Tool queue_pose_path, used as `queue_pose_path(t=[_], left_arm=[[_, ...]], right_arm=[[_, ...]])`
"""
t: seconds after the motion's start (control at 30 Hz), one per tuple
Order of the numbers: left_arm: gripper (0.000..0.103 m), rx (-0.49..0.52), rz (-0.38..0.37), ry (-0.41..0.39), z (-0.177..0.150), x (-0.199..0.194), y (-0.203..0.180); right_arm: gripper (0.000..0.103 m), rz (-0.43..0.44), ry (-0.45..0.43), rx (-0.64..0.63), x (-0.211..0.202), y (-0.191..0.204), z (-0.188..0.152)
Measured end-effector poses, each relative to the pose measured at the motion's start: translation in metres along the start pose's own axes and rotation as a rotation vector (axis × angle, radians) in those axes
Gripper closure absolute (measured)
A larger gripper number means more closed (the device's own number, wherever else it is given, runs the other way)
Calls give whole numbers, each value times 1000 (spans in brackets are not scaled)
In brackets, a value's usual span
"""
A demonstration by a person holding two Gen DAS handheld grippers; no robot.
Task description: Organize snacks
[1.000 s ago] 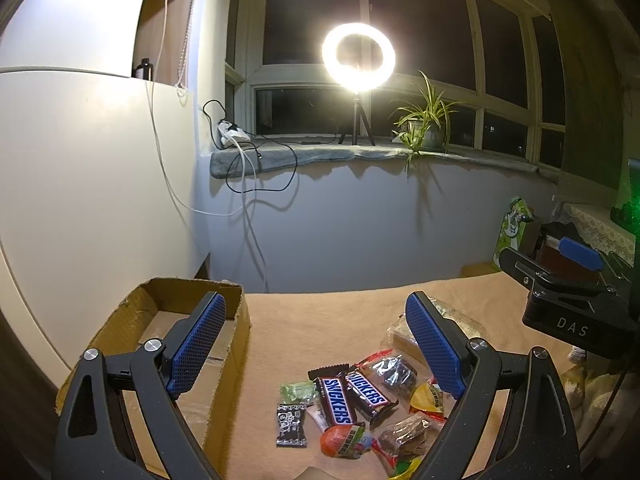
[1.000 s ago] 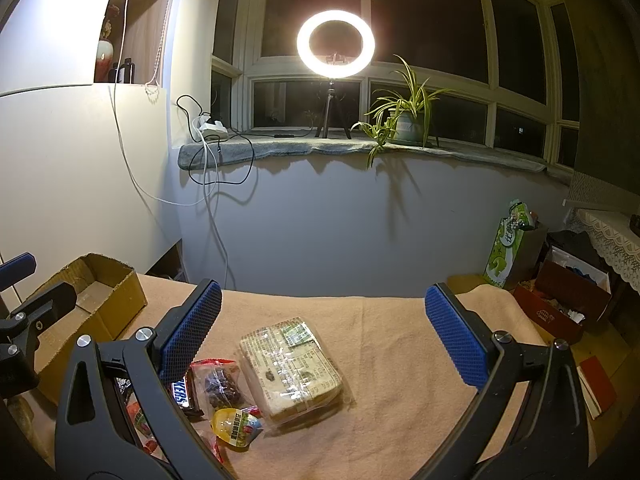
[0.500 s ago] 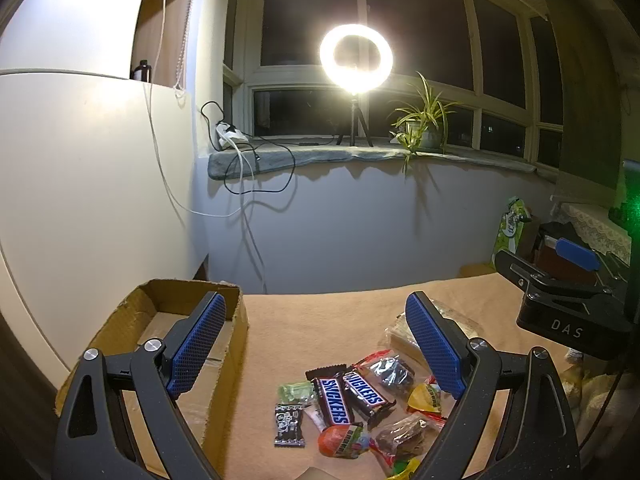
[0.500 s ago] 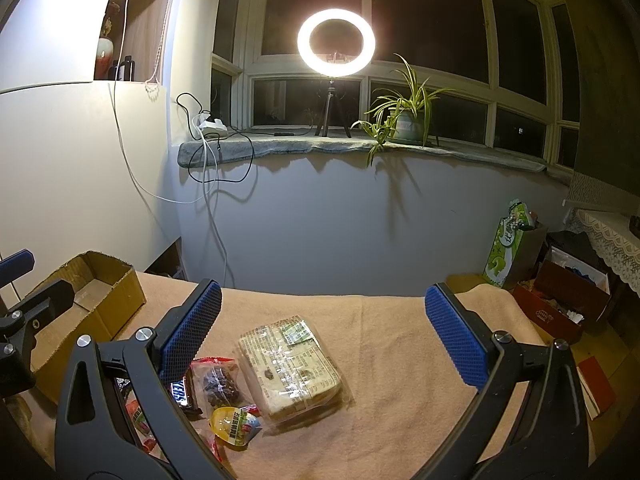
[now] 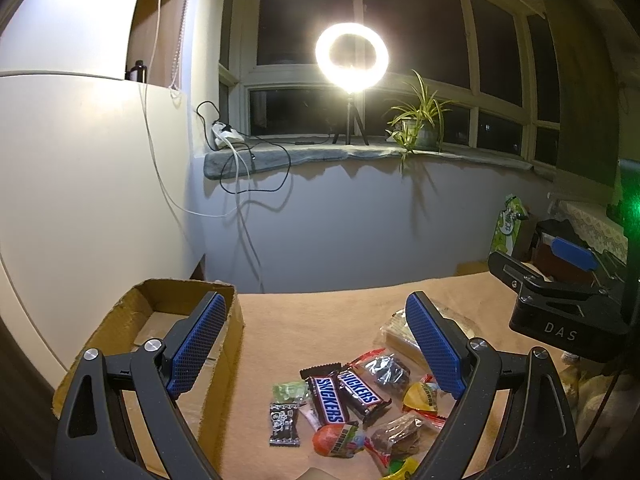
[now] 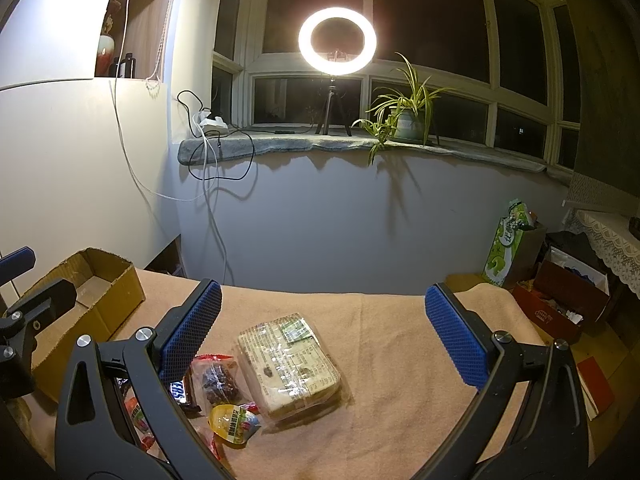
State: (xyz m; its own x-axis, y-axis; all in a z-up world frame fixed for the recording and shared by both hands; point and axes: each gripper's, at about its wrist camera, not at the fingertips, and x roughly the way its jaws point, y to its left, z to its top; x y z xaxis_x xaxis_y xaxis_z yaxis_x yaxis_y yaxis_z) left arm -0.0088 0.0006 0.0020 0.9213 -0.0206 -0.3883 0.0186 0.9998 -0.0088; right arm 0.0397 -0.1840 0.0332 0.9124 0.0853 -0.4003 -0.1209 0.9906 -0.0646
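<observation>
Several snacks lie in a pile on the tan cloth (image 5: 320, 332): two Snickers bars (image 5: 344, 396), a small black packet (image 5: 285, 424), an orange sweet (image 5: 338, 438), a yellow jelly cup (image 6: 232, 424) and a clear wrapped bread pack (image 6: 290, 362). An open cardboard box (image 5: 160, 320) stands at the left; it also shows in the right wrist view (image 6: 100, 292). My left gripper (image 5: 316, 344) is open and empty above the pile. My right gripper (image 6: 320, 340) is open and empty above the bread pack.
A wall and a window sill with a ring light (image 5: 352, 60), a potted plant (image 6: 404, 116) and cables lie beyond the table. A green carton (image 6: 508, 248) and red boxes (image 6: 560, 300) stand on the floor at the right.
Both grippers have drifted only slightly; the views shift a little. Nothing was picked up or let go.
</observation>
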Motion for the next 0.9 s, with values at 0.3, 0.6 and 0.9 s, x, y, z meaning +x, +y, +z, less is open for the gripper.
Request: queue_pose_path(t=[0.3,0.6,0.9], left_arm=[[11,5,3,4,-2,-2,0],[11,31,10,4,-3,-14,-5],[11,55,5,4,-7,-32,-13]], right_arm=[[0,-1,3,0,0,0,-4],[0,1,0,-23,-8,-2,-8],[0,-14,-1,-47,-31,-5,-7]])
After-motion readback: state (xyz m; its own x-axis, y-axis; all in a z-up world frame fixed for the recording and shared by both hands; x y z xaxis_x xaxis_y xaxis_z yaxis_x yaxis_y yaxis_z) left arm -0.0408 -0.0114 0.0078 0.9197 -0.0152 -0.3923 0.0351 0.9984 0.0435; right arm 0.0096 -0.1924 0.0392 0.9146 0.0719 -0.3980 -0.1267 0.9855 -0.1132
